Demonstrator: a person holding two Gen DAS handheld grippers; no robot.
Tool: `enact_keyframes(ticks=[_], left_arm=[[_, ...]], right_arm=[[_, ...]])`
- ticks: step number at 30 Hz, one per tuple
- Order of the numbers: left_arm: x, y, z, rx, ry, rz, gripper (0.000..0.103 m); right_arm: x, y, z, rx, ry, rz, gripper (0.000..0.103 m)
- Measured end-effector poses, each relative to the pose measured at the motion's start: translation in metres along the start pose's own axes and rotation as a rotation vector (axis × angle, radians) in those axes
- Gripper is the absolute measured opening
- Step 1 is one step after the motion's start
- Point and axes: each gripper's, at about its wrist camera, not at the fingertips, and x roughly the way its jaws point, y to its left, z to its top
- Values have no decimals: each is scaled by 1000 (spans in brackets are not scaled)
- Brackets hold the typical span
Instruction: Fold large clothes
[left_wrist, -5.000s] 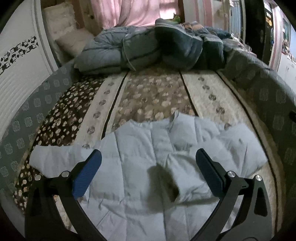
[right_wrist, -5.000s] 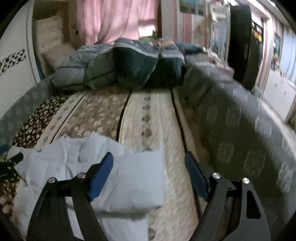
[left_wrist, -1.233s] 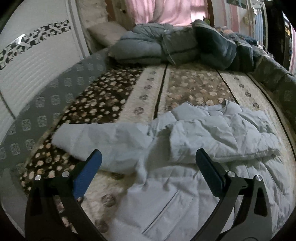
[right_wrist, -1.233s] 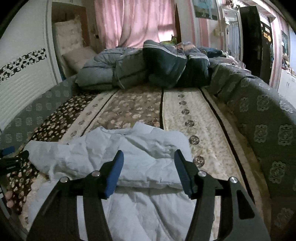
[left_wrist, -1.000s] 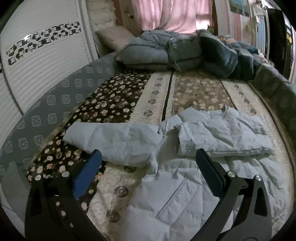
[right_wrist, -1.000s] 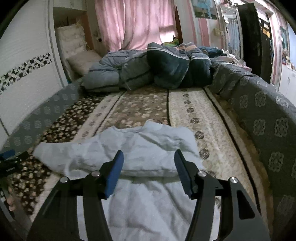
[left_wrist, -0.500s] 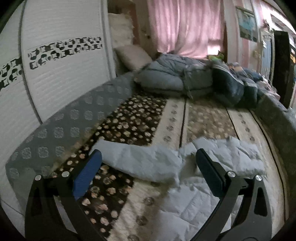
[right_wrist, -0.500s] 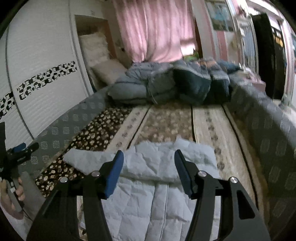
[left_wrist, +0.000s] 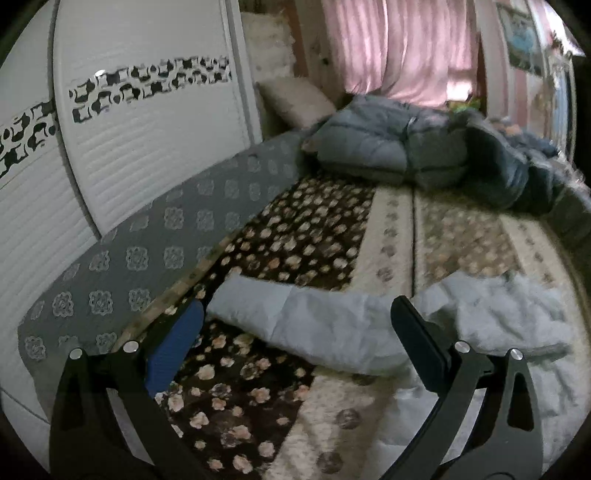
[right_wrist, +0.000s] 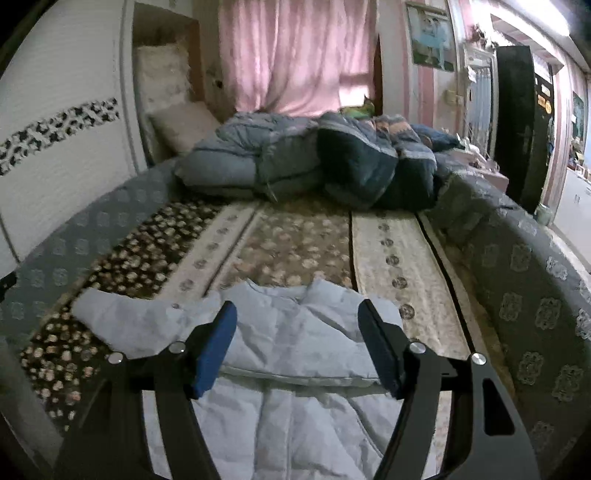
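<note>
White slatted wardrobe door w/ black-patterned band (left_wrist: 140, 122) far left. Left gripper (left_wrist: 295, 347) hovers w/ jaws wide apart, nothing btwn pads, above the spread-out left sleeve (left_wrist: 295, 314). Pale blue quilted puffer jacket (right_wrist: 295, 406) lies flat on the floral-patterned bed cover (right_wrist: 295, 247), right sleeve folded across chest. Right gripper (right_wrist: 297, 343) above it, jaws just opening, empty. Grey-blue bundled duvets (right_wrist: 314, 162) at the head end.

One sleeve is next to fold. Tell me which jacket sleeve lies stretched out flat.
The left sleeve of the light blue quilted jacket: it stretches out onto the dark flowered blanket; the other is already folded across the chest.
</note>
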Motion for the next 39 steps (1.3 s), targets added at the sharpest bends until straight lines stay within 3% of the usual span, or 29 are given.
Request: enact_keyframes(ticks=[7, 12, 22, 28, 36, 39], left_arm=[[80, 1, -30, -6, 92, 39, 100], [116, 4, -41, -38, 129, 37, 100], [173, 5, -63, -68, 211, -19, 100], [214, 16, -78, -117, 274, 6, 100], [285, 85, -96, -410, 353, 90, 100], [313, 103, -105, -563, 369, 85, 100]], right_arm=[[57, -11, -21, -17, 50, -31, 69], [85, -9, -36, -27, 92, -52, 69], [138, -19, -66, -112, 184, -179, 69], [162, -24, -75, -121, 222, -175, 69], [188, -19, -84, -102, 233, -150, 69], [198, -17, -92, -83, 247, -129, 69]])
